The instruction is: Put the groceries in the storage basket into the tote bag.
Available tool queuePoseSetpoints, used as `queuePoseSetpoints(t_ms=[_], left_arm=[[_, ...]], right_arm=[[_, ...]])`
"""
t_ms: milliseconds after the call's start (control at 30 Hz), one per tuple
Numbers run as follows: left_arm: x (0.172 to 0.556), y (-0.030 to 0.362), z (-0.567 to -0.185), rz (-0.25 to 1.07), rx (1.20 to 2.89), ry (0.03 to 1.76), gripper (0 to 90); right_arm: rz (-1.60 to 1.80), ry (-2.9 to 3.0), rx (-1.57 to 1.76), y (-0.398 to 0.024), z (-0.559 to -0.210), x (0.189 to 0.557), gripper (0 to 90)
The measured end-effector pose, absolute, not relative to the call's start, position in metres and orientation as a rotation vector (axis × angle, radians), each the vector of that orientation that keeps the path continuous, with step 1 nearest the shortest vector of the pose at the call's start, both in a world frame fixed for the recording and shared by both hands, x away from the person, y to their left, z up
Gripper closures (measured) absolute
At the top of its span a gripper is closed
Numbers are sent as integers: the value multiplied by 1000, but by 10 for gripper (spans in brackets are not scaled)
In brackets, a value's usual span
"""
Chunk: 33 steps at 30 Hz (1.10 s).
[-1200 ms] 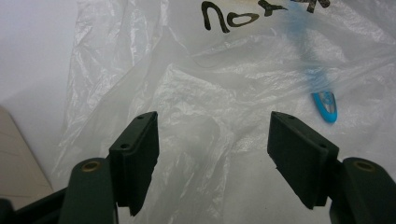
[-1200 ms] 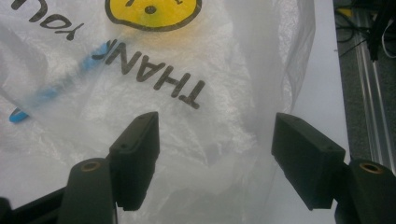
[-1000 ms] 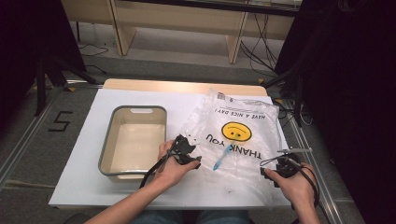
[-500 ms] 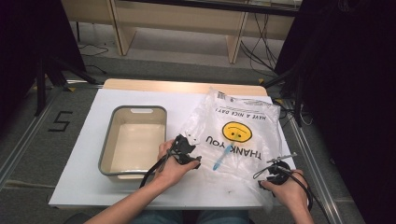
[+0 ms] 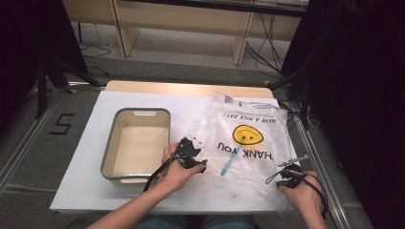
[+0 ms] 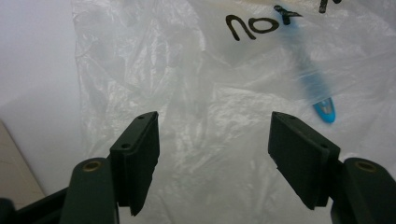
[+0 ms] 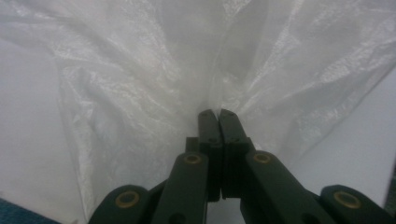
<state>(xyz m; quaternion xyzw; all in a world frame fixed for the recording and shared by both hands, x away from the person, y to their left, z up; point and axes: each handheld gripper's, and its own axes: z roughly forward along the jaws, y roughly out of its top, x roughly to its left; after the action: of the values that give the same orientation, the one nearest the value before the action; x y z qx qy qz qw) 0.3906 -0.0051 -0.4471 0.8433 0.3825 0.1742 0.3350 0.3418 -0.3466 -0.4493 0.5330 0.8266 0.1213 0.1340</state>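
Observation:
A clear plastic bag (image 5: 248, 143) printed with a yellow smiley lies flat on the white table, and a slim blue object (image 5: 228, 163) is inside it. My left gripper (image 5: 199, 154) hovers at the bag's near left edge. Its jaws stand open over the crinkled film (image 6: 187, 93), with the blue object (image 6: 308, 79) ahead to the right. My right gripper (image 5: 282, 174) is at the bag's near right corner. Its jaws have just been closing and now pinch a gathered fold of the bag (image 7: 140, 84) at my right gripper's (image 7: 218, 114) tips.
A grey-rimmed, cream-coloured tray (image 5: 111, 143) stands left of the bag, close to the left hand. The white table top (image 5: 81, 148) ends just before the person. Shelving legs and cables stand on the floor beyond the far edge.
The right gripper's jaws have closed onto the bag's near right corner, and that hand shifted only slightly. The left hand and its open gripper have stayed put.

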Motion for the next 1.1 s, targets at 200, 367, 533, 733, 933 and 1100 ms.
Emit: queuePoseSetpoints(t_ms=[200,367,533,733,933,1100], left_arm=[[390,-5,-447,455,2204,1002,330],[389,-10,-454,418,2267,996,327],[386,-15,-469,356,2363,995,379],[382,-16,-471,306,2406,1011,568],[378,-16,-468,259,2451,1018,853],[371,-12,-466,233,2471,1032,894]], right_arm=[[313,2337,1525,-359,-448,344,898],[319,2315,1524,-362,-448,345,898],[336,2301,1518,-362,-447,345,898],[351,2293,1518,-362,-448,346,899],[354,2294,1496,-357,-449,347,900],[371,2288,1480,-354,-450,348,900]])
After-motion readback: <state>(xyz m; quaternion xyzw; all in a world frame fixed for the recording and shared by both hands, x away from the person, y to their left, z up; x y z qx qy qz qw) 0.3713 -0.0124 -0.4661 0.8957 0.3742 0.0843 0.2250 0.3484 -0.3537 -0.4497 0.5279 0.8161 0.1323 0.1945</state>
